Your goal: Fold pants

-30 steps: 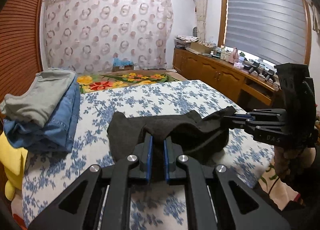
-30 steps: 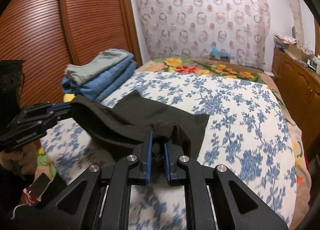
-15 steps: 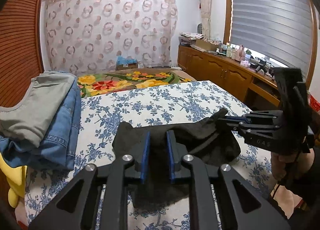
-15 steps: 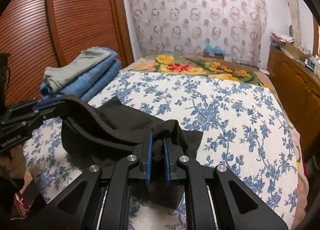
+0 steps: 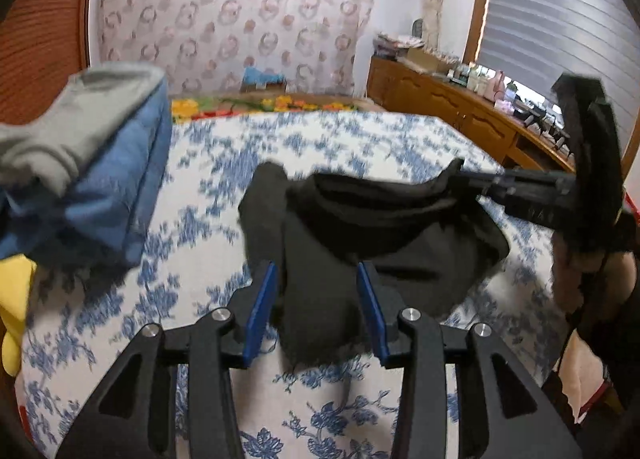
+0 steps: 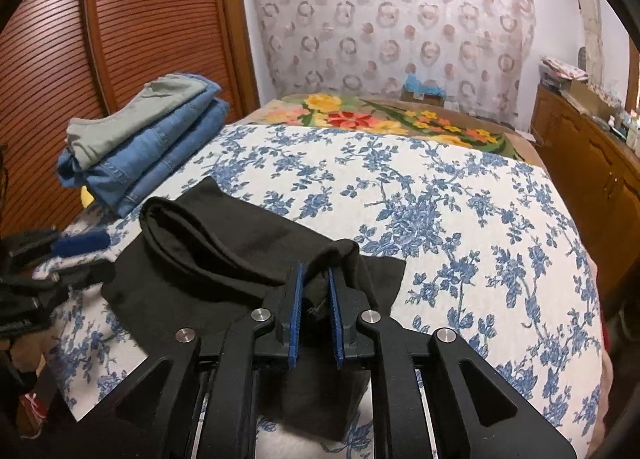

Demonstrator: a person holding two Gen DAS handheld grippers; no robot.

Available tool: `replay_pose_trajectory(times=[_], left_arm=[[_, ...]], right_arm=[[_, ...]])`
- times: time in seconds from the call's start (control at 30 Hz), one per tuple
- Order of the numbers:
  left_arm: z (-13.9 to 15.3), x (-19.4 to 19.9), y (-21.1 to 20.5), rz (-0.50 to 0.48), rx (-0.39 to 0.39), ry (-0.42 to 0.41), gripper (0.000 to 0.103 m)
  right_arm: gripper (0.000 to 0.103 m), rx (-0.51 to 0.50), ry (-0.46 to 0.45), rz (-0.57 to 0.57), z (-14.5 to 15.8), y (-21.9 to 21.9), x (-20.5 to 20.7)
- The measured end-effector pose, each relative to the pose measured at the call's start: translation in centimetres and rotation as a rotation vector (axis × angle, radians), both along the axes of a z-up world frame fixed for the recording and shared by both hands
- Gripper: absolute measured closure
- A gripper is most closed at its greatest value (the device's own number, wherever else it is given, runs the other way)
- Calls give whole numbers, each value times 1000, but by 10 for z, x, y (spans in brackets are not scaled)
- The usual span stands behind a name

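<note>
Since 1 second ago, both ends of the black pants (image 6: 224, 259) have sunk from mid-air onto the blue-flowered bedspread (image 6: 460, 219), where they lie bunched near its front edge. Left gripper (image 5: 316, 299) has just been opening, its blue pads now wide apart and off the cloth lying between them, while the right gripper (image 6: 314, 299) has just been opening slightly, jaws narrow around a fold of fabric. 1 stack of folded jeans (image 6: 160, 155) sits at the bedspread's far left edge.

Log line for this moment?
left tool: open, just opening, pants between pads | right tool: just opening, cloth between pads | pants: on bed
</note>
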State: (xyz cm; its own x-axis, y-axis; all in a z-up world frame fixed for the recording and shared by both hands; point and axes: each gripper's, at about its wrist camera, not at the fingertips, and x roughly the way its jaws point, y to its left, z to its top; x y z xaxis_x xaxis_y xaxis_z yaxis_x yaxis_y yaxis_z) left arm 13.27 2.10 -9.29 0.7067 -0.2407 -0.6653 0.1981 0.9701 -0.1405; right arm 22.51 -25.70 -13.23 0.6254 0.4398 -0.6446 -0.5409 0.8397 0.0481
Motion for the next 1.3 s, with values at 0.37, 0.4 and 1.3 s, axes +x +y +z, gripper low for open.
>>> replay_pose_trajectory(times=[0.37, 0.4, 1.3], left_arm=[[-18, 4, -3, 10, 44, 49, 63], [-19, 3, -3, 13, 43, 48, 62], [-22, 7, -4, 15, 63, 45, 62]], right_arm=[[62, -61, 15, 0, 1, -10, -11], [62, -67, 20, 3, -1, -12, -14], [98, -73, 127, 124, -34, -39, -45]])
